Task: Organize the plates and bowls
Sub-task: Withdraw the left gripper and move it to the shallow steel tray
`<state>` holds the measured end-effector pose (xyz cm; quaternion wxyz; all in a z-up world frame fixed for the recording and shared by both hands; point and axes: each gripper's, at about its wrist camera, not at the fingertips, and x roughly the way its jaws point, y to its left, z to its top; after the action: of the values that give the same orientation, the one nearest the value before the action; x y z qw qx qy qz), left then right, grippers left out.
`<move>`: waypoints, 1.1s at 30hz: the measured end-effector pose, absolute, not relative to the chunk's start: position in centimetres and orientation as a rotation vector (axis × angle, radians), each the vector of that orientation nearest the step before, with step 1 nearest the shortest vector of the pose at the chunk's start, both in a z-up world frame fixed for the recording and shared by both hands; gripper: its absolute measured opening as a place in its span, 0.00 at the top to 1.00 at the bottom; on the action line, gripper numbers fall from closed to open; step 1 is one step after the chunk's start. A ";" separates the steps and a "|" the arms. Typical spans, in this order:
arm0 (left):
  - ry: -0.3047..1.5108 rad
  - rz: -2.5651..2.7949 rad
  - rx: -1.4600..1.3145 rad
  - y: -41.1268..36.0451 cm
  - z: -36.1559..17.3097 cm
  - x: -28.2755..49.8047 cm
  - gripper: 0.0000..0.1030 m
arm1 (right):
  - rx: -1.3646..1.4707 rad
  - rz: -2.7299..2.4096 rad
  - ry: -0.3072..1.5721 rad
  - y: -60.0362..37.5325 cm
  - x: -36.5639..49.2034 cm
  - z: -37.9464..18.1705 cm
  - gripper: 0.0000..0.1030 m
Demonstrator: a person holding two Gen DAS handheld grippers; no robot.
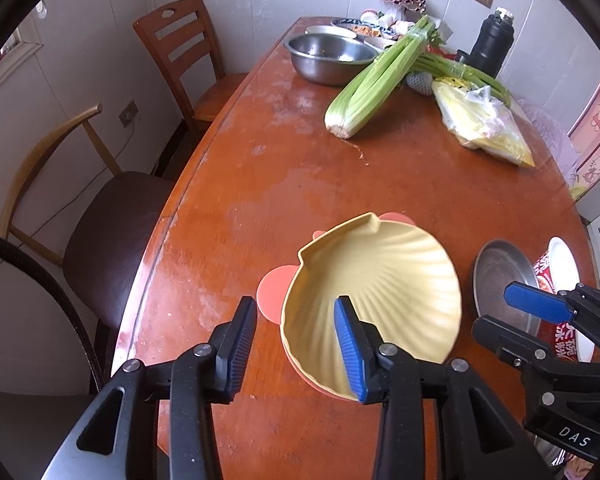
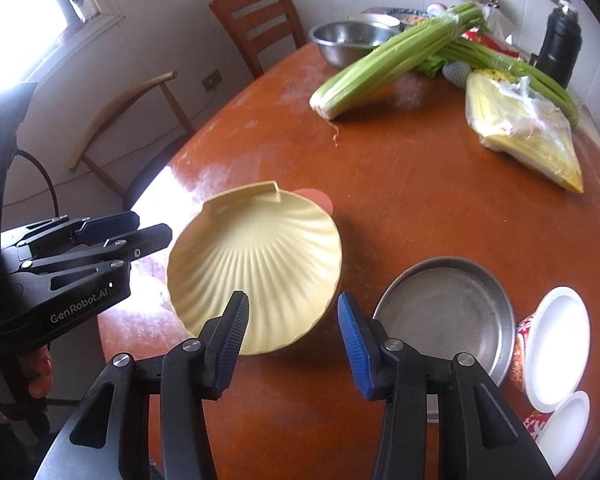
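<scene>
Yellow shell-shaped plate (image 1: 374, 280) resting on a pink plate (image 1: 270, 290) on the wooden table (image 1: 260, 168). Left gripper (image 1: 296, 340) — fingers parted, empty — stands over the plate's left rim; right gripper (image 2: 292, 340), likewise parted and empty, over its near-right rim. Metal plate (image 2: 446, 312) lies just right.

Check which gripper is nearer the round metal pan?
Right. The right gripper hangs open just beside the metal pan; the left gripper is across the yellow shell plate.
</scene>
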<state>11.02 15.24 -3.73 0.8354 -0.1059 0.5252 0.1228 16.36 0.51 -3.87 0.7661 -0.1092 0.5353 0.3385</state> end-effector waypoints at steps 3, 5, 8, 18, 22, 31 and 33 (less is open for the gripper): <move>1.100 0.252 -0.209 14.8 -2.8 10.7 0.56 | -0.224 0.723 1.139 -0.1 16.1 -2.7 0.49; 1.087 0.242 -0.202 14.4 -2.1 10.6 0.56 | -0.209 0.718 1.124 -0.6 15.9 -1.9 0.48; 1.075 0.229 -0.193 13.8 -1.3 10.4 0.54 | -0.191 0.701 1.100 -1.3 15.5 -0.7 0.48; 1.032 0.156 -0.163 11.3 1.4 10.2 0.51 | -0.112 0.612 1.042 -5.3 14.4 2.3 0.46; 1.018 0.114 -0.139 9.6 2.2 10.6 0.51 | -0.085 0.562 1.024 -7.5 13.9 3.1 0.45; 1.021 0.029 -0.071 5.3 2.7 11.9 0.51 | -0.007 0.457 1.007 -12.5 12.9 4.1 0.44; 1.026 0.013 -0.065 4.7 2.5 12.1 0.51 | 0.011 0.437 1.008 -13.5 12.7 4.1 0.44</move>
<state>12.13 4.67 2.54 0.8709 -0.0310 0.4905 0.0061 12.73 -13.49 4.13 0.8530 0.0054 0.4789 0.2075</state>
